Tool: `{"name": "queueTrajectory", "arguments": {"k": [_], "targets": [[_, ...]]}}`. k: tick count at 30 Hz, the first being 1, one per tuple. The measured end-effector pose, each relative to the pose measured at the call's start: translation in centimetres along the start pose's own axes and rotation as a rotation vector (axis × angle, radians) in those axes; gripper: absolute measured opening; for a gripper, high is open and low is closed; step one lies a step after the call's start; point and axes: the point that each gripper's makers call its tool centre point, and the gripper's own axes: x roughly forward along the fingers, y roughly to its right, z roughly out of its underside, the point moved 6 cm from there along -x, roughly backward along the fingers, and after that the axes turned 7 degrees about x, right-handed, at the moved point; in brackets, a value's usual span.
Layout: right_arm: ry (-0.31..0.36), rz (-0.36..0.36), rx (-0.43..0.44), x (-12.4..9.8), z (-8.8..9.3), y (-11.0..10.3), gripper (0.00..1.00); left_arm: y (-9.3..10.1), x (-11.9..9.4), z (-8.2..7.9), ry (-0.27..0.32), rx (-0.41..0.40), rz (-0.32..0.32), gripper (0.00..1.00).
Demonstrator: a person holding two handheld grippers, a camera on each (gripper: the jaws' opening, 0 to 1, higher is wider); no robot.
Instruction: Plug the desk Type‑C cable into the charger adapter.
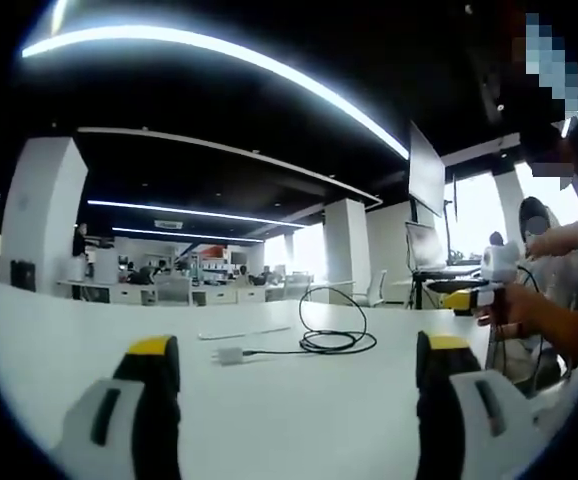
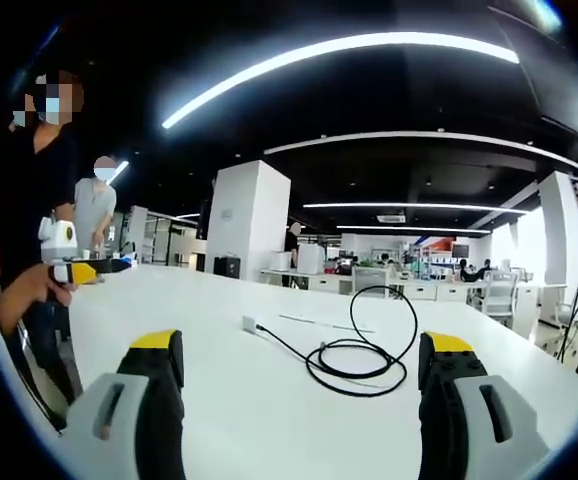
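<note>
A long white counter stretches before you in an open-plan office, lit by curved strip lights on a dark ceiling, with white pillars and rows of desks and chairs behind it. In the left gripper view, your left tool hangs low over the counter's near edge, its yellow-tipped jaws spread wide apart and touching nothing; in the right gripper view, your right tool does the same, jaws wide apart and empty. The black Type-C cable lies in a loose coil on the counter, one loop standing up, and a straight run leads from it to the white charger adapter; whether the plug is seated in the adapter is too small to tell. In the right gripper view the cable sits between your jaws and beyond them, with the adapter farther off to the left. A thin white strip lies just behind the adapter. At the counter's end, a person's hand grips another yellow-tipped device; the same hand appears at the left of the right gripper view.
</note>
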Motion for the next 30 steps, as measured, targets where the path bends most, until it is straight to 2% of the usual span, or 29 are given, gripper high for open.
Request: {"name": "queueTrajectory", "arguments": {"k": [30], "targets": [[-0.006,0.008,-0.010,-0.19,0.08,-0.01,1.00,-0.25,-0.42,-0.20,0.000,0.019,-0.017,1.00]]}}
